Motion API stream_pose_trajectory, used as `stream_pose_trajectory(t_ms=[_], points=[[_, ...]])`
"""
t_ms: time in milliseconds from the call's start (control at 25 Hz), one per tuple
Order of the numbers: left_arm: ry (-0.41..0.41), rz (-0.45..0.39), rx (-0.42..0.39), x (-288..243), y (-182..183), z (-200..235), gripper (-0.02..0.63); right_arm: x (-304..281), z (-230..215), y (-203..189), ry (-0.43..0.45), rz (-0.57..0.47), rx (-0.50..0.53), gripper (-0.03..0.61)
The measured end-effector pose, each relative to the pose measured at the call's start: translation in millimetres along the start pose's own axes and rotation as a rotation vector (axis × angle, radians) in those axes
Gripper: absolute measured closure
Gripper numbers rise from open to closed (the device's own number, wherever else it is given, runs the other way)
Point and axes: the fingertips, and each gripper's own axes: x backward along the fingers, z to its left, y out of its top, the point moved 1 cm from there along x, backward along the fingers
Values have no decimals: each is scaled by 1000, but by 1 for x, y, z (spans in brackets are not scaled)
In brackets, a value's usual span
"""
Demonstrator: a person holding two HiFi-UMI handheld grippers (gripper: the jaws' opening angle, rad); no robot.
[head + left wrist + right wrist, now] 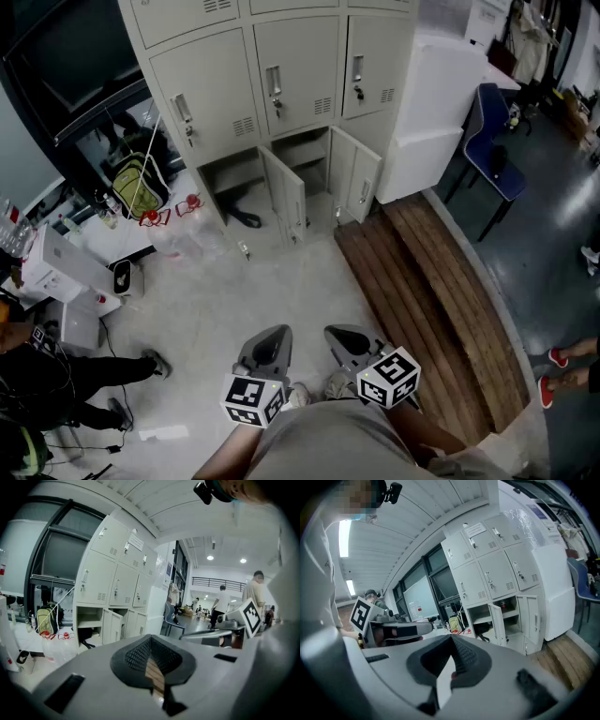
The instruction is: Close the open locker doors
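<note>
as grippers hang shut, 2 open locker doors lie ahead.

No legible text, notice on lockers — too small to read

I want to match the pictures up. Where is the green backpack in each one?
Head view: backpack on the left side, upper half.
Left gripper view: backpack at the far left, a bit below the middle.
Right gripper view: backpack near the middle, small.
Shared landmark: the open locker doors stand to its right in every view.
</note>
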Motion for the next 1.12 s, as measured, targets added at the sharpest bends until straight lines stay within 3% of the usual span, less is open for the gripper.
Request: stream_pose_trajectory(t_ms=[280,760,1120], points=[[-6,20,-12,-7,2,-4,600,-3,8,4,89,68,127,551],[38,4,12,-26,6,-4,600,3,-15,-4,84,20,-70,551],[64,-4,10,-56,7,-31,600,16,-49,-2,113,36,-32,551]])
